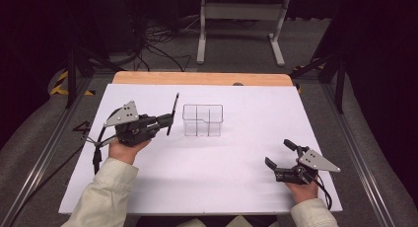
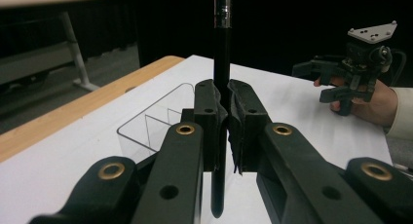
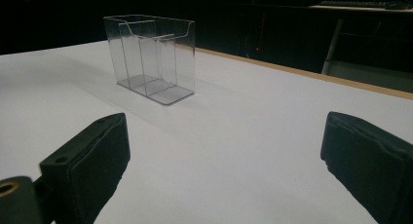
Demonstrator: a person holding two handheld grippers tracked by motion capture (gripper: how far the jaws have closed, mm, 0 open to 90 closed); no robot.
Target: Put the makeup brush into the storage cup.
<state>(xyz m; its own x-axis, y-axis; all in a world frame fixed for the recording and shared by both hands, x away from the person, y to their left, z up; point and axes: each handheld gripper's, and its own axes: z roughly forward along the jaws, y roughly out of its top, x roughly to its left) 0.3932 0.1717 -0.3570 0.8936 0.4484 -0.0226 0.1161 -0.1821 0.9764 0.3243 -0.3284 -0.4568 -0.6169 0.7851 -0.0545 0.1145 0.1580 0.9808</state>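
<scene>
My left gripper point(image 1: 167, 121) is shut on a thin black pen point(image 1: 173, 113), which stands nearly upright between its pads just left of a clear plastic holder point(image 1: 202, 120) with compartments. In the left gripper view the pen point(image 2: 221, 63) runs straight up between the closed pads point(image 2: 207, 117), and the clear holder point(image 2: 153, 124) sits behind and to the left. My right gripper point(image 1: 280, 155) rests low at the table's right front, jaws wide open with nothing between them. From the right gripper view the holder point(image 3: 151, 58) stands far off on the white table.
The white sheet point(image 1: 207, 187) covers the table, with a wooden edge point(image 1: 202, 78) at the far side. A metal stand point(image 1: 241, 24) and cables lie on the floor beyond. Rails run along both sides of the table.
</scene>
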